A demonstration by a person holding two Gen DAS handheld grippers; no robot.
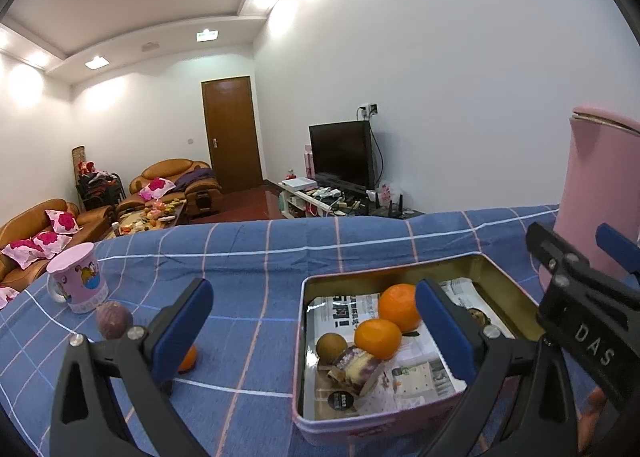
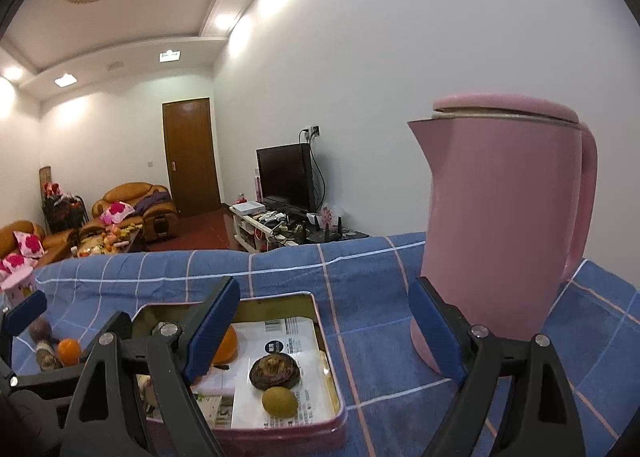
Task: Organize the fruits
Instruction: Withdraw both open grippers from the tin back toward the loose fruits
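Over a blue checked tablecloth, right gripper spread wide, nothing between its blue pads; left pad above the tin's near-left part, right pad just in front of a pink kettle. Below the open jaws: pink tin lined with newspaper, holding a dark wrinkled round fruit with a greenish-brown fruit just nearer the camera, the two close together or touching, cannot tell which. An orange half hidden behind the left pad.

In the left wrist view, left gripper also wide open and empty, straddling the tin's left wall; right pad over the tin. Inside the tin: two oranges side by side, a brown round fruit, a wrapped snack. Outside on the cloth, to the left: a small orange partly behind the left pad, a purple-brown fruit, a pink mug just beyond it. Sofas, door and television far behind
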